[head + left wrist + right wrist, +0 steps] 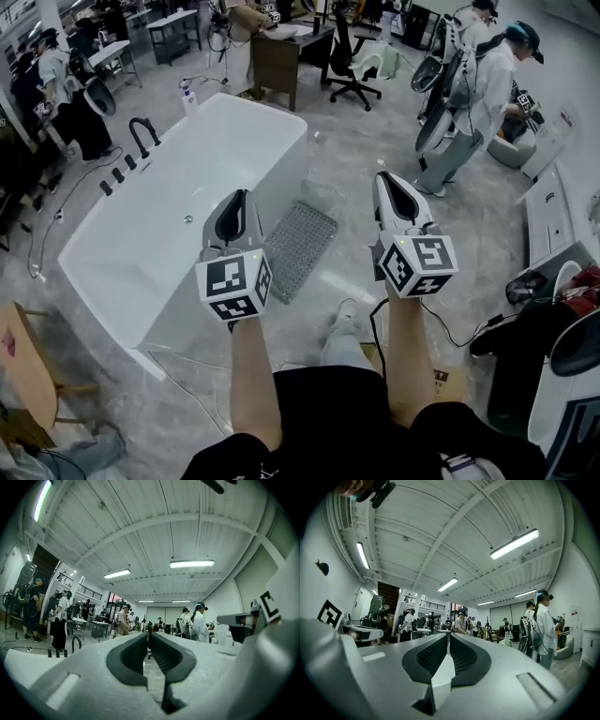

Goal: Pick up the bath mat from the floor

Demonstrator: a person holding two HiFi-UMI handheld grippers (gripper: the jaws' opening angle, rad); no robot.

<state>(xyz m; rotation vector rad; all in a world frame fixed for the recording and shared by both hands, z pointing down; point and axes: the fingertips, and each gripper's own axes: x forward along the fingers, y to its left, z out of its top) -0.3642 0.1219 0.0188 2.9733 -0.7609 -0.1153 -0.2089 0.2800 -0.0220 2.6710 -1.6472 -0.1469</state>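
Left gripper view shows my left gripper (148, 637) with its dark ribbed pads (127, 657) pressed together and nothing between them. The right gripper view shows my right gripper (449, 638) the same way, with its meshed pads (465, 656) shut tip to tip and empty. Both views look level across the room at ceiling lights and people, so neither gripper is aimed at the floor.

From the head view, I hold both grippers out in front of me, with the bath mat (302, 246) lying low down between them. It sits flat on the floor (361, 150), just right of the white bathtub (169, 187). Its long axis runs from near left to far right, roughly along the tub's side, and one short end faces me. In this picture it shows closer to my left gripper than to my right, so I judge the left the handier one. Either way, the gripper has to drop well down, tip forward and spread its pads first.

The mat is a grey rectangle with rounded corners, and its face is covered in small bumps. It looks like thin, soft rubber or plastic. I expect it to sag and fold once lifted by one edge. It lies flush on hard, smooth, mottled grey flooring, which leaves little lip to pinch. The near short edge looks like the easiest place to get a pad under.
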